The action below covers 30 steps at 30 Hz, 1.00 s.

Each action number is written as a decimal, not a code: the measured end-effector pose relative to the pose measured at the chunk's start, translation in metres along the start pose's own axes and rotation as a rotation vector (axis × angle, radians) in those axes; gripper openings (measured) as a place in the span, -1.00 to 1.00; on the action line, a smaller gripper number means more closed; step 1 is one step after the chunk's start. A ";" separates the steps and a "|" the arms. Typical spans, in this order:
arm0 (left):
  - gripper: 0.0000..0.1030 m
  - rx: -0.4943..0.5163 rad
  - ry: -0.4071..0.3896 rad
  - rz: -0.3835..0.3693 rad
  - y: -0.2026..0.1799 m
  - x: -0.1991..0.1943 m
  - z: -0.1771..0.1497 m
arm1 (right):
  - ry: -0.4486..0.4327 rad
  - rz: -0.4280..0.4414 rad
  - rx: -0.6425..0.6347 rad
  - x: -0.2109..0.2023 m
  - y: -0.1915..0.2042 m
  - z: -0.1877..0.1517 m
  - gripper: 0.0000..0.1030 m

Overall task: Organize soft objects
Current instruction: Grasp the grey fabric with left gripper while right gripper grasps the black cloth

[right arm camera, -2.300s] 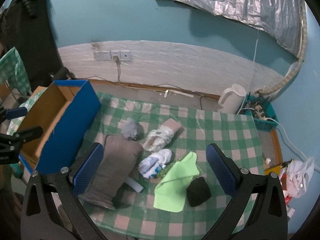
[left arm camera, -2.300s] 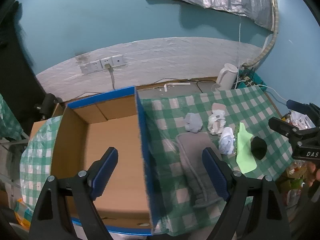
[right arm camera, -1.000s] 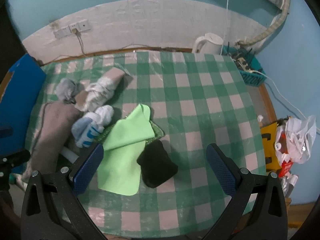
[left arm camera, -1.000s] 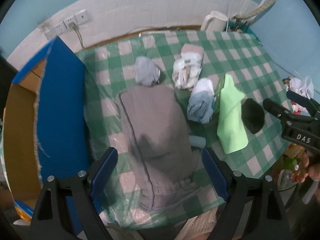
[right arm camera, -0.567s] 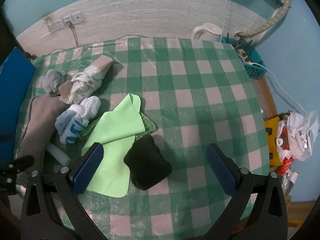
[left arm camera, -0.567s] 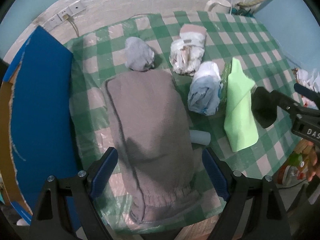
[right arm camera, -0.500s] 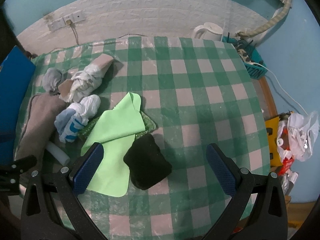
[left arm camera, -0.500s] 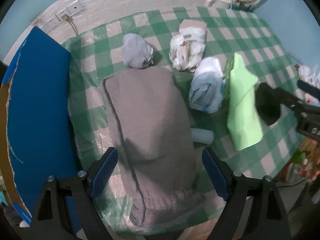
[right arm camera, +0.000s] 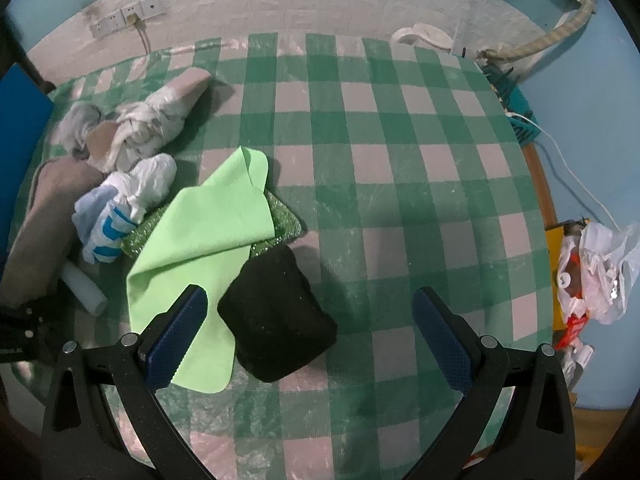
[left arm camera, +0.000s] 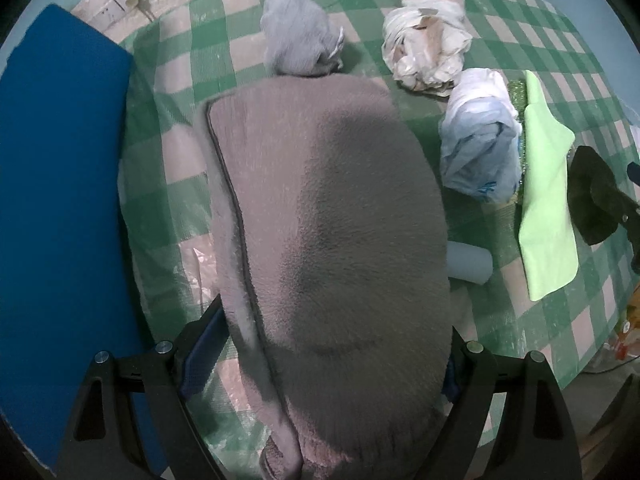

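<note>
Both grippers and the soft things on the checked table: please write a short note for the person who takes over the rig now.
Left gripper: open, fingers on both sides of the big grey fleece piece, not closed on it.
Right gripper: open, holding nothing, above the black cloth.
On the checked table: the small grey bundle, the white bundle, the blue-white bundle, the light green cloth on a green sponge cloth, a white roll.
The blue box wall stands left of the fleece.
Done: nothing visibly sorted. Left: all pieces.

A green-and-white checked tablecloth (right arm camera: 400,168) is seen. A grey fleece (left arm camera: 320,220), a light-green cloth (right arm camera: 208,232) and a black bundle (right arm camera: 276,312) are shown on it.
</note>
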<state>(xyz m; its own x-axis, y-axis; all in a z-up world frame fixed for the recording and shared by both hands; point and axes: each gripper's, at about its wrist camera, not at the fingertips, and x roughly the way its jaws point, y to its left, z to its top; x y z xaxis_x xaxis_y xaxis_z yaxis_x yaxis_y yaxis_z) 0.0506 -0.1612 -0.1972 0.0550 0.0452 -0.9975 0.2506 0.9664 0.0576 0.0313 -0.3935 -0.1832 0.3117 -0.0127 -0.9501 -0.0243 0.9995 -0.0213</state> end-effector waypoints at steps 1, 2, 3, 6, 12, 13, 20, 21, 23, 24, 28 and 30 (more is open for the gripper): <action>0.70 -0.002 -0.002 -0.004 0.001 0.000 0.000 | 0.003 0.000 -0.004 0.001 0.001 -0.001 0.97; 0.70 -0.002 -0.005 -0.009 0.001 0.000 -0.001 | 0.006 0.002 -0.008 0.002 0.001 -0.001 0.97; 0.70 0.001 -0.007 -0.013 0.001 0.000 -0.001 | 0.008 0.003 -0.010 0.003 0.001 -0.001 0.97; 0.62 0.001 -0.018 -0.006 0.007 0.001 -0.003 | 0.010 0.000 -0.020 0.006 0.002 -0.002 0.94; 0.18 -0.012 -0.043 -0.007 0.010 -0.002 -0.012 | 0.037 0.018 -0.031 0.013 0.003 -0.003 0.65; 0.13 -0.016 -0.044 -0.008 0.014 -0.006 -0.012 | 0.042 0.023 -0.034 0.015 0.002 -0.003 0.62; -0.42 -0.057 -0.064 -0.061 0.042 -0.021 -0.010 | 0.077 0.061 -0.068 0.022 0.002 -0.004 0.00; -0.45 -0.061 -0.066 -0.067 0.046 -0.022 -0.010 | 0.079 0.057 -0.068 0.021 0.002 -0.004 -0.05; -0.47 -0.065 -0.072 -0.073 0.051 -0.024 -0.012 | 0.077 0.052 -0.069 0.019 0.003 -0.002 -0.09; -0.47 -0.064 -0.074 -0.074 0.053 -0.026 -0.012 | 0.075 0.051 -0.067 0.018 0.003 -0.002 -0.12; -0.47 -0.046 -0.103 -0.056 0.061 -0.039 -0.017 | 0.072 0.047 -0.056 0.013 0.002 0.002 -0.15; -0.47 -0.038 -0.121 -0.043 0.063 -0.047 -0.019 | 0.069 0.045 -0.049 0.009 0.002 0.003 -0.16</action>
<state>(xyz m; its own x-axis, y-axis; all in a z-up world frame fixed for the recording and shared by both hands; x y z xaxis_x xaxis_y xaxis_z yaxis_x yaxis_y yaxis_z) 0.0454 -0.0977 -0.1472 0.1617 -0.0249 -0.9865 0.2186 0.9757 0.0112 0.0367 -0.3917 -0.1910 0.2434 0.0283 -0.9695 -0.0841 0.9964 0.0080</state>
